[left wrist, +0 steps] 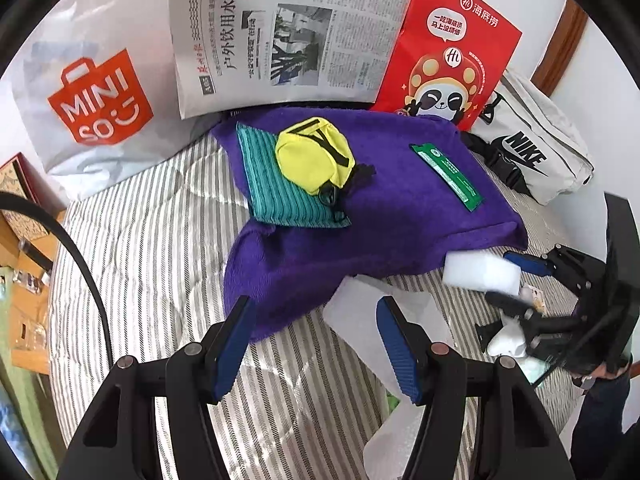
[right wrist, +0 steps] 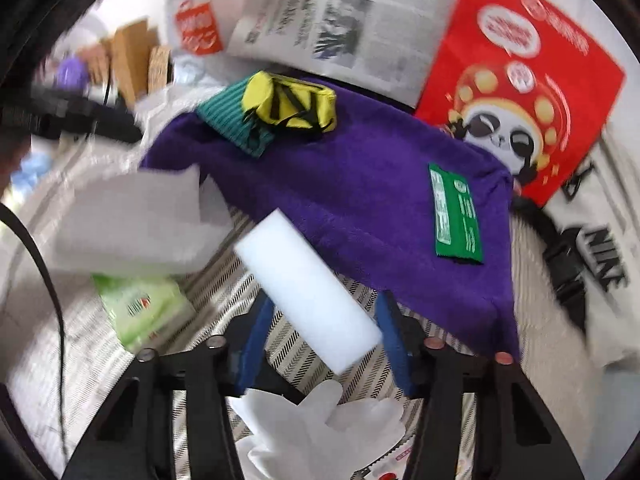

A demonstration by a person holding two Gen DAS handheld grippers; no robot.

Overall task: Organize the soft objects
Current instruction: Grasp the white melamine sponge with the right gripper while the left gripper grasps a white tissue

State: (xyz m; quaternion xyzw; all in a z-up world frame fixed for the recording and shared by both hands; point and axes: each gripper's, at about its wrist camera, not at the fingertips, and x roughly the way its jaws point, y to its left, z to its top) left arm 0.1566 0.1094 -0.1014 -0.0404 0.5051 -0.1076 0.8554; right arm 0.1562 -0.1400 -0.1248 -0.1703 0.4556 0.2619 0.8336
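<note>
1. Toward the far edge of the striped bed, a purple towel lies spread out, its near edge hanging toward the middle of the bed.
2. On the towel's far left part sits a teal ribbed cloth, and a small yellow pouch rests on top of that cloth.
3. A flat green packet lies on the towel's right part, well apart from the pouch.
4. Right tongs: the blue fingers stand either side of a white sponge block, and the block lies tilted between them. Blur hides whether they press on it, so I cannot tell if they grip.
5. From the left wrist view, that same block sits just beside the towel's near right edge, with the right tongs reaching in from the right.
6. Left tongs hover released above the bed, fingers spread wide and holding nothing, just short of the towel's near left corner.
7. A white foam sheet lies on the bed near the left tongs.
8. Along the far edge stand a white Miniso bag, a newspaper and a red paper bag; a white Nike bag lies at the far right corner.
9. A green tissue pack lies on the bed under the foam sheet's edge.
</note>
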